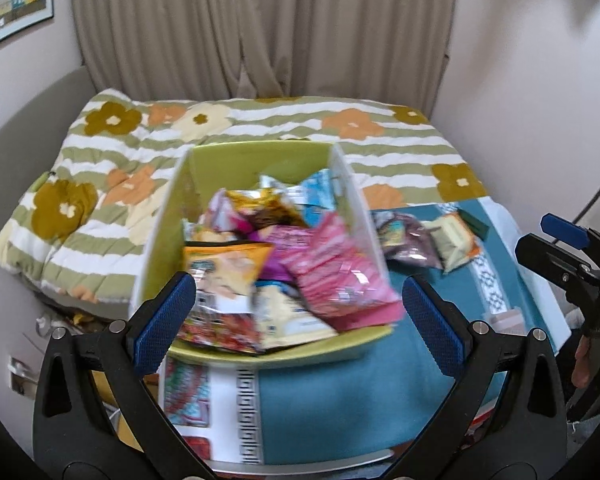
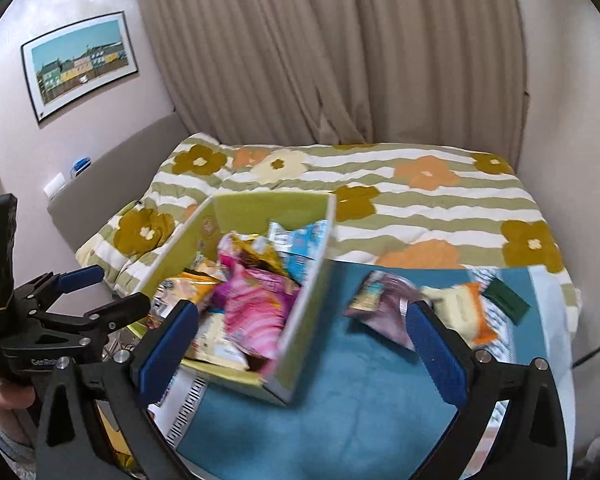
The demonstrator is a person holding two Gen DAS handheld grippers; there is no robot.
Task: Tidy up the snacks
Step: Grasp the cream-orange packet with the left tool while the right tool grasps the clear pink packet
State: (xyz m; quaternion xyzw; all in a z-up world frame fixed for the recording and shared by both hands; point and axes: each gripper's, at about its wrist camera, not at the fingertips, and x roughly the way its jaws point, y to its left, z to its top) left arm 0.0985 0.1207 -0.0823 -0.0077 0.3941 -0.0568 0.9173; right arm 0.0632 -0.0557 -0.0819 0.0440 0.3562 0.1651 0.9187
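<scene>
A green-lined box (image 1: 236,156) (image 2: 300,320) stands on a teal cloth (image 1: 340,400) (image 2: 320,420) and holds several snack packets, among them a pink one (image 1: 336,272) (image 2: 252,312), an orange one (image 1: 224,264) and a gold one (image 1: 268,204). Outside it, to the right, lie a purple packet (image 1: 408,240) (image 2: 384,300), a cream-and-orange packet (image 1: 456,240) (image 2: 460,308) and a dark green one (image 2: 506,296). My left gripper (image 1: 300,320) is open and empty, low in front of the box; it also shows in the right wrist view (image 2: 100,292). My right gripper (image 2: 304,344) is open and empty, spanning the box's right wall and the purple packet.
The cloth lies on a bed with a striped floral quilt (image 1: 100,160) (image 2: 440,200). Beige curtains (image 1: 260,28) hang behind. A framed picture (image 2: 80,64) is on the left wall. A padded headboard (image 2: 112,168) runs along the left. Clutter lies on the floor at lower left (image 1: 72,320).
</scene>
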